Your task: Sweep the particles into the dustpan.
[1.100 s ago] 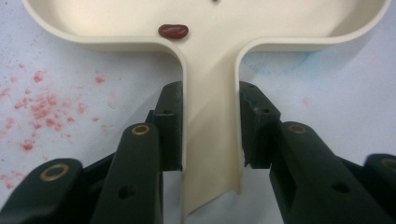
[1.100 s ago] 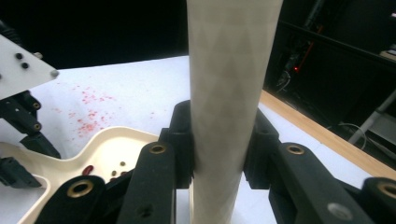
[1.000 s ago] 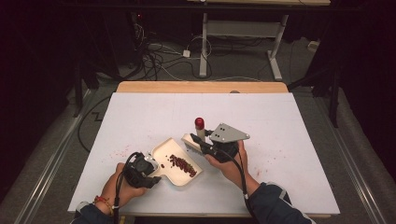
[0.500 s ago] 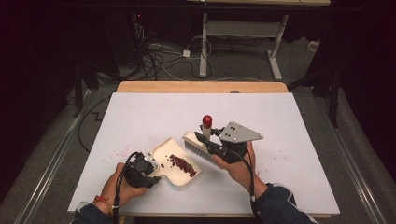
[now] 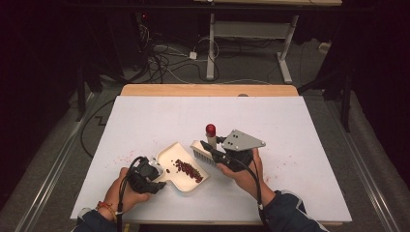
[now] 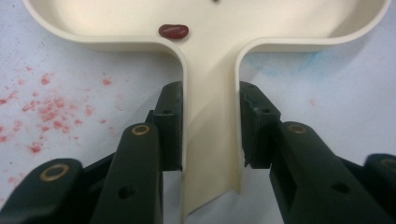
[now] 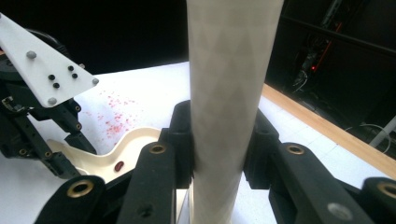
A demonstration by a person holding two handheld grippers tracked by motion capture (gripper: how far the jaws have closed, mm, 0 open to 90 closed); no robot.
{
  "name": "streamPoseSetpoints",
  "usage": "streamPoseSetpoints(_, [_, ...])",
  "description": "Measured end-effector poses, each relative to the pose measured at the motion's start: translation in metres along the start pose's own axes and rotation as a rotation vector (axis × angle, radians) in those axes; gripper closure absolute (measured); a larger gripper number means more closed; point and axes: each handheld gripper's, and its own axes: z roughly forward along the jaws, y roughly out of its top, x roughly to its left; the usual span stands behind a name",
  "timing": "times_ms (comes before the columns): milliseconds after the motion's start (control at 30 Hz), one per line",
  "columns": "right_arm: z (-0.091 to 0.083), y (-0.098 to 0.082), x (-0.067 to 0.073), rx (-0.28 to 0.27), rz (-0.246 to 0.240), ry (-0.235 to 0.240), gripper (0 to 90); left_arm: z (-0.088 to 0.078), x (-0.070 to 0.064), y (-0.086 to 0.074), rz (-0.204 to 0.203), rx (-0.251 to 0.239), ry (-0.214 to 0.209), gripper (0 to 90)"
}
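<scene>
Since the earlier high views, our right hand-held gripper point(image 5: 216, 155) had carried the hand brush point(image 5: 202, 152) a little to the right and turned it, so that its red-capped handle end point(image 5: 211, 129) stood higher and farther from the dustpan point(image 5: 182, 166), while our left hand-held gripper point(image 5: 146, 175) had kept its place at the near left of the bench point(image 5: 309, 145).

We judged both tools light and rigid, moulded in smooth cream plastic that could slip a little between hard jaws. The handle seemed the sensible place to take each, and that was where we held them. In the left gripper view our jaws were clenched on either side of the dustpan's narrow handle point(image 6: 210, 116), with the pan opening away from us and one red bean point(image 6: 173, 31) lying at its back wall. In the right gripper view the jaws gripped the brush's pale round handle point(image 7: 229, 93), which rose straight up between them.

The beans point(image 5: 188, 169) lay in a loose dark-red heap on the dustpan floor; we judged them hard, small and quick to roll, so the pan wanted holding level. Pan and brush sat between the two grippers, the brush head just right of the pan's far edge. Faint red specks point(image 5: 126, 157) marked the bench left of the pan.
</scene>
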Motion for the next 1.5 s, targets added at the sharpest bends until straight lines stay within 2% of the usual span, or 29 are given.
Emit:
streamPoseSetpoints(267, [-0.008,0.000,-0.005,-0.003,0.015,0.015,69.8,-0.001,0.003,-0.001,-0.018,-0.009,0.011,63.7])
streamPoseSetpoints(667, [-0.036,0.000,-0.022,0.001,0.040,0.026,69.8,-0.002,0.012,-0.006,-0.073,-0.026,0.021,63.6])
streamPoseSetpoints(1167, [-0.082,-0.007,-0.042,0.008,0.056,-0.026,69.8,-0.004,0.025,-0.011,-0.127,-0.042,0.043,63.6])
streamPoseSetpoints(1500, [-0.112,-0.016,-0.055,0.033,0.064,-0.057,69.8,-0.003,0.031,-0.012,-0.174,-0.058,0.065,63.5])
